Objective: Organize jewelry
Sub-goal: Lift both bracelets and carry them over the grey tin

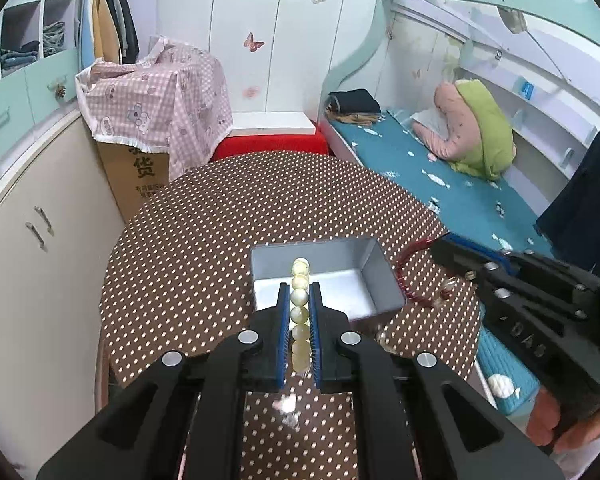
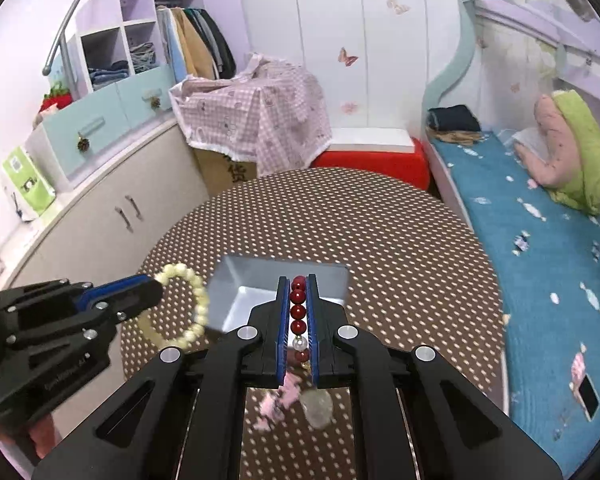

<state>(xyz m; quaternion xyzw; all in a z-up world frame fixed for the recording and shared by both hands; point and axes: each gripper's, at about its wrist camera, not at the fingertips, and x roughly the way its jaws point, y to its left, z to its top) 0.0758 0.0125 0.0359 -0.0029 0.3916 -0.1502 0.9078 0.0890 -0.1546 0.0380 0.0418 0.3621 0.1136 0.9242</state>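
My left gripper (image 1: 300, 292) is shut on a cream bead bracelet (image 1: 300, 300), held edge-on above the near rim of a grey metal box (image 1: 380, 276) on the dotted brown table. In the right wrist view the cream bracelet (image 2: 196, 308) hangs as a ring from the left gripper (image 2: 156, 288), left of the box (image 2: 252, 300). My right gripper (image 2: 299, 284) is shut on a red bead bracelet (image 2: 299, 312) with a white pearl and tassel, just before the box's near edge. The red bracelet (image 1: 404, 272) also shows in the left wrist view, right of the box.
The round table (image 2: 360, 232) has a brown polka-dot cloth. A bed with a blue sheet (image 2: 540, 240) lies to the right. White cabinets (image 2: 100, 216) stand left; a box under pink checked cloth (image 2: 260, 116) and a red stool (image 2: 376, 160) stand behind.
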